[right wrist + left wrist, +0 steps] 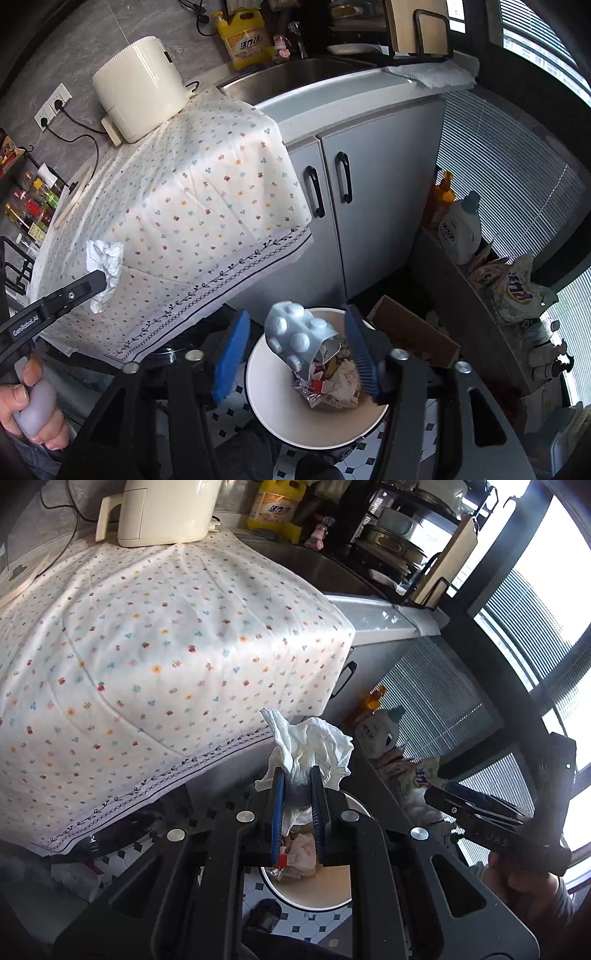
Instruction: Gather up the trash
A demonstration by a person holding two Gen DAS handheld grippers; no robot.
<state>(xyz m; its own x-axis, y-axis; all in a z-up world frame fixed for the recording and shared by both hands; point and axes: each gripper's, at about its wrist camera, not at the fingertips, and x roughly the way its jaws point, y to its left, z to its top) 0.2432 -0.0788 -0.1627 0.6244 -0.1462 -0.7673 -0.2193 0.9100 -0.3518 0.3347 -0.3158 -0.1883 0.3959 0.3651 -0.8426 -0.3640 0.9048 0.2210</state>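
My left gripper (pixel 298 775) is shut on a crumpled white tissue (pixel 310 740) and holds it above a white bowl-shaped bin (pixel 332 890) on the floor. The same tissue (pixel 105 264) shows in the right wrist view, held at the tablecloth's edge. My right gripper (pixel 295 325) is open over the bin (pixel 269 387). A silver pill blister pack (pixel 301 336) sits between its blue pads (pixel 231 354), tilted into the bin and touching neither. Crumpled foil and paper wrappers (pixel 336 384) lie in the bin.
A floral tablecloth (pixel 192 192) covers the counter, with a cream appliance (pixel 140 85) on it. A sink (pixel 295 74), grey cabinet doors (pixel 354 206), detergent bottles (pixel 460 229) and bags on a low ledge, and a brown box (pixel 413 338) stand nearby. The floor is tiled.
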